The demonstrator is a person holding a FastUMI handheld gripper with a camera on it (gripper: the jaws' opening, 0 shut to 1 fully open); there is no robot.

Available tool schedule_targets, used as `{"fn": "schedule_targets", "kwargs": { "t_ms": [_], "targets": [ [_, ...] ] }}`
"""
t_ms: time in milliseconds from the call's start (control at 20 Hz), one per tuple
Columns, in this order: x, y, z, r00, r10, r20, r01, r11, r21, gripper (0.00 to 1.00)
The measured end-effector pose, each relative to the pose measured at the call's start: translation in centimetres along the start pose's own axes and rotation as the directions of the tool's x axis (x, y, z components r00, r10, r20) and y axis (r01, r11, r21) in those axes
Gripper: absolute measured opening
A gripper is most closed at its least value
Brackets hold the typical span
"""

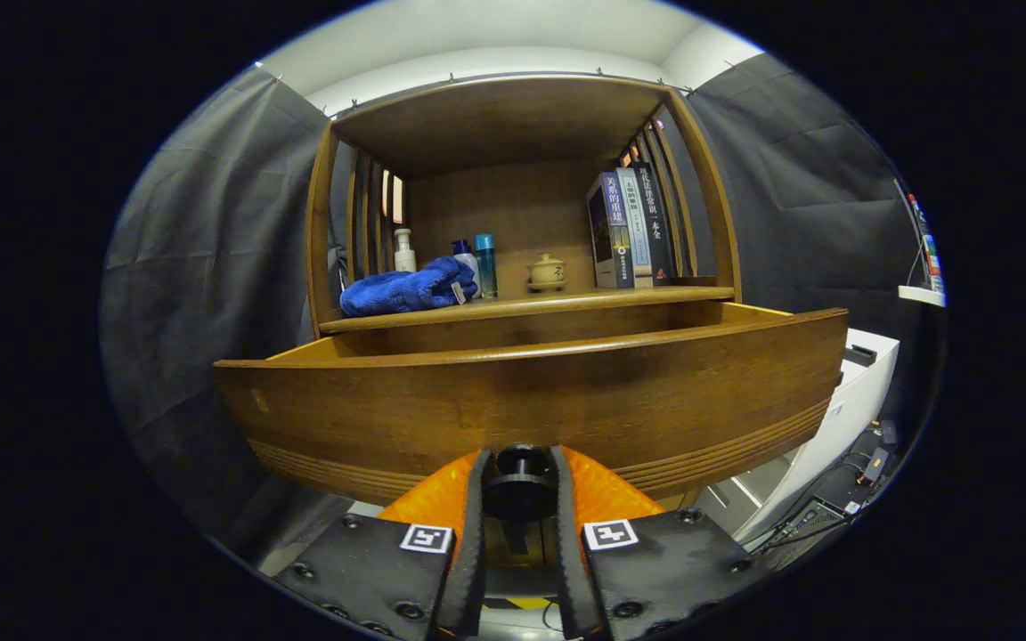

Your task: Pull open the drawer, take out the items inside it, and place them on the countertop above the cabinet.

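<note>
My tongs (520,485) clamp the drawer (531,405) knob (520,472), seemingly tight, to draw it out for emptying.

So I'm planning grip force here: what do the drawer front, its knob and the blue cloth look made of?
The drawer front looks like varnished brown wood: visible grain, soft sheen, grooved lines low down. The knob, between the gripper fingers, seems dark metal or plastic; hard to tell. The blue cloth on the countertop looks like plush microfibre, fuzzy and folded.

three books (631,230), three bottles (484,265), one towel (406,288)
</note>
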State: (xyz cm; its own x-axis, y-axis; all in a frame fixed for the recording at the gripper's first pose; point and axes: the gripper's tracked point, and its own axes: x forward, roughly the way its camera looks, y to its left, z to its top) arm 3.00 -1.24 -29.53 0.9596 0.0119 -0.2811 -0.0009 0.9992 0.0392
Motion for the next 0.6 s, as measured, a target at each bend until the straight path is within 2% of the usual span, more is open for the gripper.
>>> {"fn": "schedule_targets", "kwargs": {
  "t_ms": [350,550,600],
  "targets": [
    [-2.3,0.1,-0.9,0.999,-0.001,-0.044,0.000,1.000,-0.002,0.40],
    [-2.3,-0.2,-0.9,0.999,-0.014,-0.040,0.013,1.000,-0.016,0.44],
    [-2.3,-0.2,-0.8,0.999,-0.015,-0.040,0.015,1.000,-0.012,0.48]
  ]
}}
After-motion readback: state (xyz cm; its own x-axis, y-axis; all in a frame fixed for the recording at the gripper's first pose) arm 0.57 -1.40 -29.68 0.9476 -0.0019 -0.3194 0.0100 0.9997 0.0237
